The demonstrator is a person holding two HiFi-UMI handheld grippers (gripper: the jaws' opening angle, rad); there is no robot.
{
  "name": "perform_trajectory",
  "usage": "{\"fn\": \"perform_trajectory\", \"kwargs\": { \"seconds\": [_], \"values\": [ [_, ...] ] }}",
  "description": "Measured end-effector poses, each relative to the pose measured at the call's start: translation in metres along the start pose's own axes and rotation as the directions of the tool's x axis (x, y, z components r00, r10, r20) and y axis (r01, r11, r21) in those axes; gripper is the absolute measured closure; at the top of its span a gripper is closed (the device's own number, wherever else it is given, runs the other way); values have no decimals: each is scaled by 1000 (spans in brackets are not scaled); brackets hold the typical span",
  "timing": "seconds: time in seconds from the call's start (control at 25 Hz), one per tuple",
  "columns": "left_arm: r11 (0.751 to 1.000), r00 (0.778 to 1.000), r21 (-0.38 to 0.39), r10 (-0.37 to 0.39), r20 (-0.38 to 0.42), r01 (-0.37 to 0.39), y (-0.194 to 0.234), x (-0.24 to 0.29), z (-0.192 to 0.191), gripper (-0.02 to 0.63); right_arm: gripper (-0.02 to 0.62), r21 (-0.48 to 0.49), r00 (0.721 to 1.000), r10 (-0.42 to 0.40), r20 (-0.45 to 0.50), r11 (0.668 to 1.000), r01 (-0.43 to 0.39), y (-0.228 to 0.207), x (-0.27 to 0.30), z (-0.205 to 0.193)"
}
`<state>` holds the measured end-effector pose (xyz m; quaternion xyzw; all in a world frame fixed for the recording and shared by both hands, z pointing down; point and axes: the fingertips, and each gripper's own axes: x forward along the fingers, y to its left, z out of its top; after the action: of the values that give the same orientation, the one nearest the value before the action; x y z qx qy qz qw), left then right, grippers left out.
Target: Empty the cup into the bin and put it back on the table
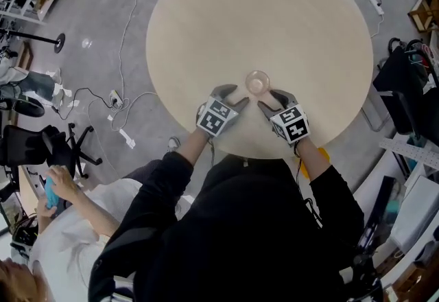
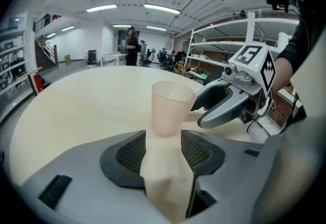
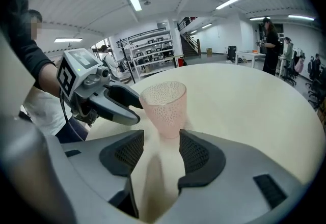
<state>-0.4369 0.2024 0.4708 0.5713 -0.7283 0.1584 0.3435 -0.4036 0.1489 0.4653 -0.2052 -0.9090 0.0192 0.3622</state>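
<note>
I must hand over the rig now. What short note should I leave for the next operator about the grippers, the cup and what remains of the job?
Left gripper: open, empty, low over the table near the person's edge.
Right gripper: open, empty, facing the left one.
Cup: upright on the table, between the two grippers and just ahead of both jaw gaps; neither grips it.
Bin: not in any view.
Done: unclear. From above the cup looks empty, but it is small there, so check.
Left: if not emptied, grasp the cup, tip it into the bin and set it back; otherwise probably nothing.
</note>
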Motion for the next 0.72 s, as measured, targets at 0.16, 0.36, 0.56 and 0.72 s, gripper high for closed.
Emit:
{"fn": "perform_trajectory", "kwargs": {
  "seconds": [0.16, 0.36, 0.56, 0.72],
  "values": [
    [997, 999, -80, 0, 46, 3, -9, -27, -7, 382, 373, 49, 1000, 1, 5, 999, -1, 9, -20, -15],
    [987, 989, -132, -77, 125, 94, -48, -60, -4, 454, 496, 189, 995, -25, 98, 982, 6, 22, -59, -16],
    [969, 962, -140, -174, 209, 206, -103, -90, 6, 583, 580, 239, 980, 72, 187, 964, -117, 63, -102, -14],
    [939, 918, -65, -313, 245, 337, -153, -114, 3, 584, 580, 275, 974, 30, 223, 957, -93, 89, -137, -22]
  ]
}}
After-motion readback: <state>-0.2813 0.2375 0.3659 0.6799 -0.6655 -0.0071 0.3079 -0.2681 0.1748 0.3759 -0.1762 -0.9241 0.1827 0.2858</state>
